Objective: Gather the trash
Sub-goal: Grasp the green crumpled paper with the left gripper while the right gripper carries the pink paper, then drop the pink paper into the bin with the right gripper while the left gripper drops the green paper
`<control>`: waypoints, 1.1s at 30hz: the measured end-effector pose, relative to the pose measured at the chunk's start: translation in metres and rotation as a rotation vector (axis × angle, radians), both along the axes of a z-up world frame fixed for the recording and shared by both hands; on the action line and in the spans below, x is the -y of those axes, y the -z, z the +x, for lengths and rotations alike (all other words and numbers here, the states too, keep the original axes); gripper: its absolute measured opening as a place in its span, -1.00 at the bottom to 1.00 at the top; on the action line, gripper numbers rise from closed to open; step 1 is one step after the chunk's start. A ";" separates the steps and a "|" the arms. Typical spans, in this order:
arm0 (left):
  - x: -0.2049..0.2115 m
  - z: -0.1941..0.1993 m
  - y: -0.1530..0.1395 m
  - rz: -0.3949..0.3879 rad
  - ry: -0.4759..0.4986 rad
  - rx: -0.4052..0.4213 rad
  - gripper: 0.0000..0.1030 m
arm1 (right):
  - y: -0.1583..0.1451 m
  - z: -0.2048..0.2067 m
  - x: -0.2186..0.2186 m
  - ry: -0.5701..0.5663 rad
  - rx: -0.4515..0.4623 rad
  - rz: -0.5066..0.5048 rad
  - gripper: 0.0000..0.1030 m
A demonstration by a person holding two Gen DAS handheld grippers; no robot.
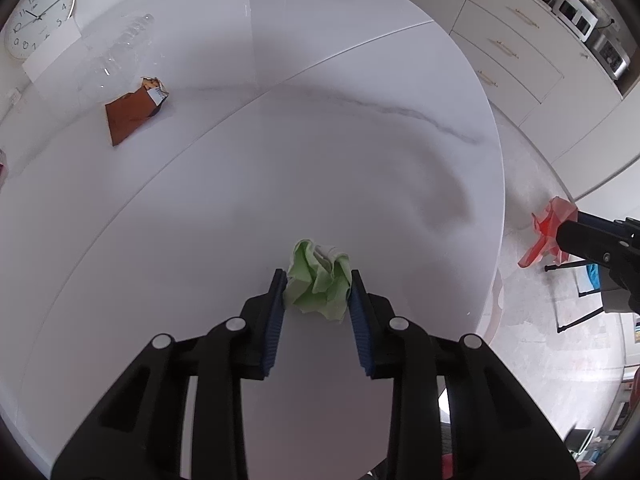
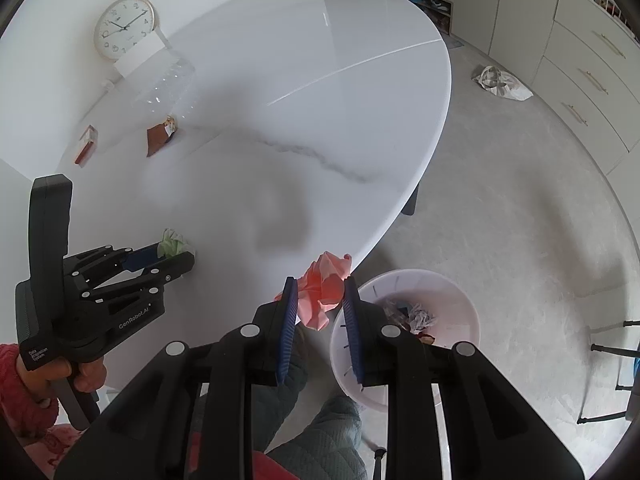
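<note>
Left tool (image 1: 318,280) clamps green paper (image 1: 320,280); right tool (image 2: 320,288) pinches pink paper (image 2: 326,280) past table edge (image 2: 400,216).

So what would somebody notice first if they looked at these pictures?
Probably the bright paper wads: the left gripper pinches a green wad on the white table, and the right gripper holds a pink wad near the table's edge. A white bin with trash sits on the floor below.

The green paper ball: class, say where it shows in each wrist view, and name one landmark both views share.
Left wrist view: the green paper ball sits low and central, between that camera's own tongs, on the table.
Right wrist view: the ball is at the left edge, at the tip of the other tongs.
Shared landmark: the wall clock.
</note>
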State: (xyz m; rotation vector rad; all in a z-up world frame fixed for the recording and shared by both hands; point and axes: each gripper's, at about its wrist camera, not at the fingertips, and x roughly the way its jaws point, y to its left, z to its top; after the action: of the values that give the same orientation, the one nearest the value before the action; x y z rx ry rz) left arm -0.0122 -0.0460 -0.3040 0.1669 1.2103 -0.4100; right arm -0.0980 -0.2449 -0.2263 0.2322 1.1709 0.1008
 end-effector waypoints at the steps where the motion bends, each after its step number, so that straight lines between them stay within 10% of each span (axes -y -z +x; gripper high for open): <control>1: 0.000 -0.002 -0.002 -0.002 0.001 0.004 -0.41 | 0.000 -0.001 0.001 0.002 0.001 -0.001 -0.54; 10: 0.007 -0.033 -0.039 -0.053 0.076 0.039 -0.41 | 0.030 -0.031 0.040 0.084 -0.056 -0.014 -0.54; 20: 0.072 -0.077 -0.055 -0.067 0.272 0.025 -0.41 | 0.195 -0.049 0.076 0.133 -0.318 -0.005 -0.43; 28: 0.134 -0.101 -0.039 -0.013 0.411 -0.007 -0.41 | 0.215 -0.078 0.103 0.228 -0.325 -0.010 0.67; 33: 0.164 -0.110 -0.021 0.004 0.468 -0.032 -0.41 | 0.188 -0.113 0.136 0.304 -0.284 -0.037 0.75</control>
State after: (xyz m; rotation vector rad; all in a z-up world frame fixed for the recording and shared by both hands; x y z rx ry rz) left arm -0.1219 -0.2097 -0.2832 0.4523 1.1994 -0.8194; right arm -0.2111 -0.3805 -0.4147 0.3987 1.4038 -0.2277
